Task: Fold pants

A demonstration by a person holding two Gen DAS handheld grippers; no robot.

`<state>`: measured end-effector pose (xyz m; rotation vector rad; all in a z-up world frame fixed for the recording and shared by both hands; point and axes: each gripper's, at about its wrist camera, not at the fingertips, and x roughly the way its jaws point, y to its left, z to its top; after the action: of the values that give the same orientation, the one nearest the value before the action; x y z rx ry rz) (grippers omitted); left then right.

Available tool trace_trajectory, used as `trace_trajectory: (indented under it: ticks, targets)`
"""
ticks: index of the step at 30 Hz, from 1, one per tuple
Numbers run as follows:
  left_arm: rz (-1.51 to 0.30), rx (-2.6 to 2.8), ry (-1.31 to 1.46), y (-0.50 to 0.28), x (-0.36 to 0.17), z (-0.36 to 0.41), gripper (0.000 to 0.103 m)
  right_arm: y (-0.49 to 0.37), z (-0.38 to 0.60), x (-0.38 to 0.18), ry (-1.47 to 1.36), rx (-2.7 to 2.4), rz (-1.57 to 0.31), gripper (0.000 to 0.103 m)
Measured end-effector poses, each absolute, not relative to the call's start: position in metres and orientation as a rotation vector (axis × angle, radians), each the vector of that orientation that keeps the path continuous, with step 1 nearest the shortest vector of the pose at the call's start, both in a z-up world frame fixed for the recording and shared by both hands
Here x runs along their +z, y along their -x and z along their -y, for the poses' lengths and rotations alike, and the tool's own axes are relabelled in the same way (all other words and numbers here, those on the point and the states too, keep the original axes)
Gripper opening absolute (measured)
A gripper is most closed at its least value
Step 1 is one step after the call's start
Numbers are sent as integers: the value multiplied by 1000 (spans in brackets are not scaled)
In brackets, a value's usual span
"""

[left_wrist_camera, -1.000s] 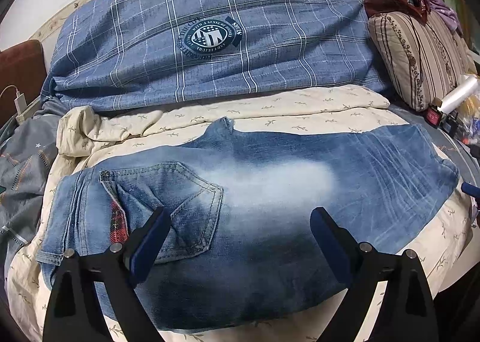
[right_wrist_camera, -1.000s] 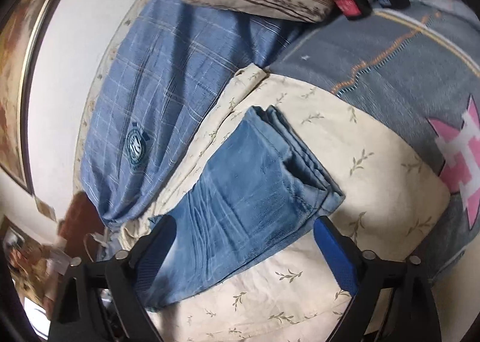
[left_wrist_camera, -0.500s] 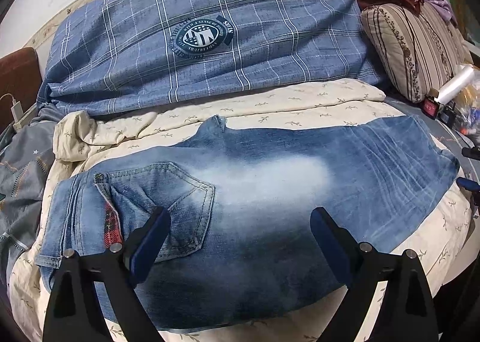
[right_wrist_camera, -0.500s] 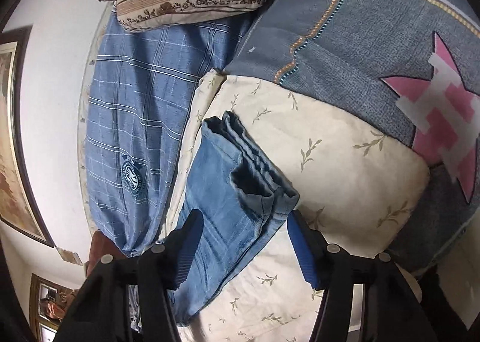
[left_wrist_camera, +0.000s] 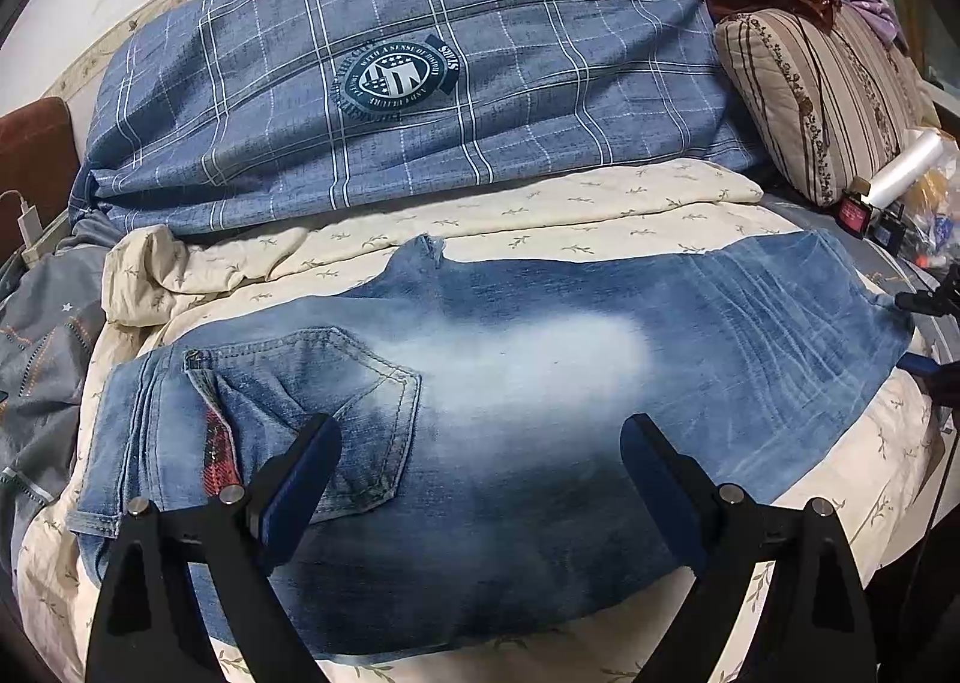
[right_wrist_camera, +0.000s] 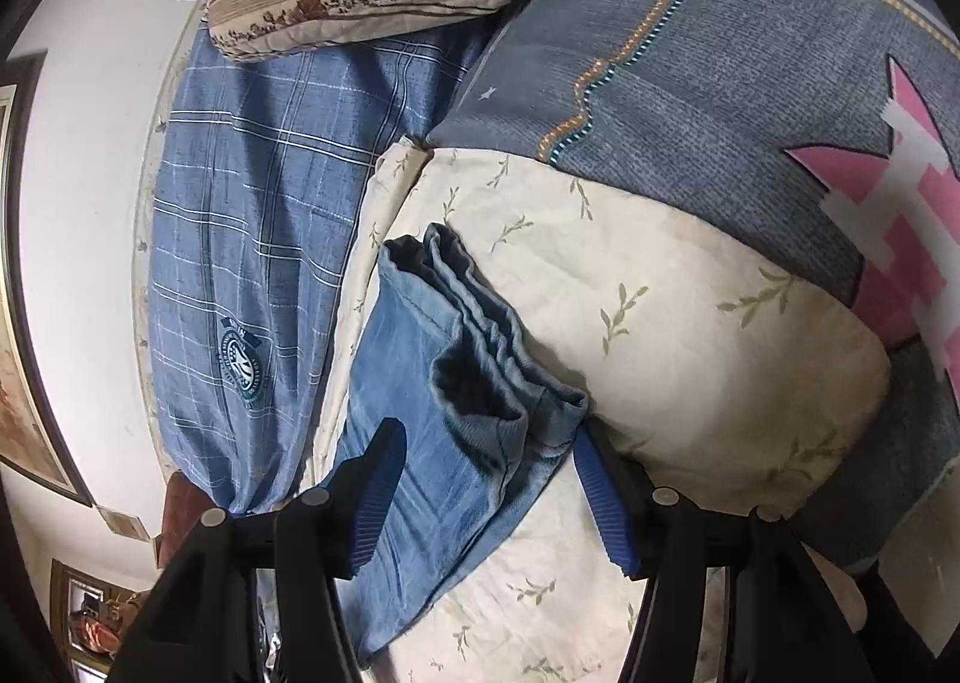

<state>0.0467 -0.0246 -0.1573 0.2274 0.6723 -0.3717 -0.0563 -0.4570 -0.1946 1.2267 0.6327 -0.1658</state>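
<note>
Faded blue jeans (left_wrist_camera: pixel 510 383) lie flat on a cream leaf-print sheet (left_wrist_camera: pixel 540 209), waistband and back pocket (left_wrist_camera: pixel 336 383) at the left, legs running right. My left gripper (left_wrist_camera: pixel 480 461) is open and hovers above the seat area, holding nothing. In the right wrist view the stacked leg hems (right_wrist_camera: pixel 480 359) lie between my right gripper's (right_wrist_camera: pixel 486 479) open blue fingers (right_wrist_camera: pixel 378 485), one pad over the denim and one at the hem's outer edge. The right gripper's tips also show at the leg ends in the left wrist view (left_wrist_camera: pixel 924 329).
A blue plaid duvet (left_wrist_camera: pixel 420 83) lies behind the jeans. A striped pillow (left_wrist_camera: pixel 822 95) and small items (left_wrist_camera: pixel 888 191) sit at the right. A grey quilt with a pink star (right_wrist_camera: pixel 780 101) borders the sheet. A charger (left_wrist_camera: pixel 27 227) lies at the left.
My right gripper moved down to the leg hems and its fingers narrowed around them. The left gripper barely shifted and stayed open.
</note>
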Motion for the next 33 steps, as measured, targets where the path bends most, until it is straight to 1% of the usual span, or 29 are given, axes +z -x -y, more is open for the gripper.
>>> trace_trajectory:
  ticks: [1,3,6,12,14,15,17,18,19,20,26,28,29,33]
  targets:
    - [-671,-372,-230,-46,-157,25,94,57,456,-193,-1216,-171,-630,60]
    - [-670,-374,-228,-46,-157,24,94,59,456,-191,-1198,-196,-624,36]
    - [-675,-371,-222,-47,-157,23,94,61,457,-191,-1208,-192,-606,33]
    - [-684,-374,-202,-49,-157,21,94,64,455,-178,-1171,-146,-545,33]
    - [-684,-372,-199,-49,-156,20,94,60,453,-178,-1156,-159,-570,33]
    - [-686,-373,-198,-49,-156,20,94,58,453,-180,-1147,-174,-589,36]
    - [-692,-373,-196,-50,-157,21,94,57,453,-181,-1148,-187,-607,37]
    - [-693,-373,-195,-50,-157,21,94,56,454,-181,-1146,-193,-619,41]
    - [-693,-373,-194,-50,-157,21,94,55,454,-181,-1139,-203,-626,50]
    - [-693,-373,-193,-50,-157,20,94,56,454,-180,-1135,-216,-625,64]
    - [-697,-376,-184,-50,-156,20,94,45,451,-182,-1053,-254,-649,65]
    - [-699,-376,-186,-50,-156,20,94,45,449,-179,-1029,-257,-643,58]
    - [-699,-375,-187,-50,-156,20,94,45,449,-180,-1030,-250,-644,35]
    - [-697,-368,-182,-52,-156,19,94,47,445,-176,-1060,-206,-624,30]
